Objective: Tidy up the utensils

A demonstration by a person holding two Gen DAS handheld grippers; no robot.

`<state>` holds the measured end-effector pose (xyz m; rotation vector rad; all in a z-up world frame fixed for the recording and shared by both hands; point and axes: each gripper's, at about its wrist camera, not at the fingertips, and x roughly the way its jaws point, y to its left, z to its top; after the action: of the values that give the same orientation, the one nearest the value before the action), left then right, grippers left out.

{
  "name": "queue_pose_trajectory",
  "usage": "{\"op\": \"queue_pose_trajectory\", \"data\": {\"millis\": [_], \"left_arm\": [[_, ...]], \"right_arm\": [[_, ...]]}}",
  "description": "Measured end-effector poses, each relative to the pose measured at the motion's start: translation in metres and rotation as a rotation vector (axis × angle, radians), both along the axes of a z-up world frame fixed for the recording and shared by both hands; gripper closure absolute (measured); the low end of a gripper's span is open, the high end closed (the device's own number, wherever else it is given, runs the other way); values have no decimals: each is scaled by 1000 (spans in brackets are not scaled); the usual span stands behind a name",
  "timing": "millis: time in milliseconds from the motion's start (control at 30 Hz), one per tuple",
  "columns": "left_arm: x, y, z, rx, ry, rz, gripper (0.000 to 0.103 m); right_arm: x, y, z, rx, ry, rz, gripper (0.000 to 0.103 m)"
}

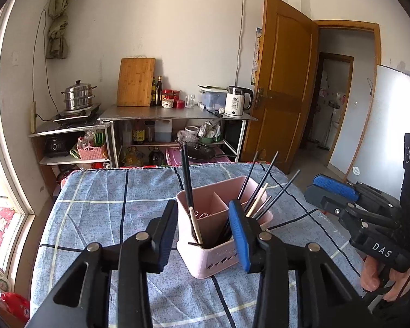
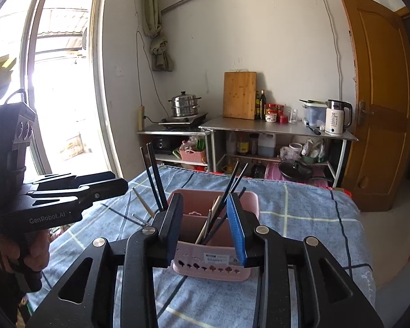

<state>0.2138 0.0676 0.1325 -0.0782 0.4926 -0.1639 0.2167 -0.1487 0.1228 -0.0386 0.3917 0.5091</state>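
Both tongs parted, empty: left gripper (image 1: 203, 235), right gripper (image 2: 206, 228). Black chopsticks (image 1: 187, 183) already in pink divided plastic holder (image 1: 205, 257); judged between picks, next fetch stray wooden chopstick (image 2: 143, 202) on blue plaid tablecloth (image 2: 300, 210).

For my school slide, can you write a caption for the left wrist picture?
Open left gripper before a pink utensil holder of chopsticks on a blue checked cloth.

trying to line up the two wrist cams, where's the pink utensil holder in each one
Left wrist view: the pink utensil holder sits low and centre on the blue checked cloth, between the left tool's fingers.
Right wrist view: the holder is again low and centre, framed by the right tool's fingers.
Shared landmark: the wooden cutting board leaning on the back wall.
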Motion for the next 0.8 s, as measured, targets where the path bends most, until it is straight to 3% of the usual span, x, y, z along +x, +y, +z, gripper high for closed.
{"op": "queue_pose_trajectory", "data": {"millis": [267, 567, 800], "left_arm": [[-59, -10, -19, 11, -61, 22, 58], [-95, -32, -55, 39, -44, 23, 58], [-113, -36, -72, 8, -38, 22, 58]], "right_arm": [[-49, -18, -26, -12, 9, -47, 69], [-85, -27, -55, -20, 52, -102, 69], [-102, -30, -72, -25, 73, -125, 69]]}}
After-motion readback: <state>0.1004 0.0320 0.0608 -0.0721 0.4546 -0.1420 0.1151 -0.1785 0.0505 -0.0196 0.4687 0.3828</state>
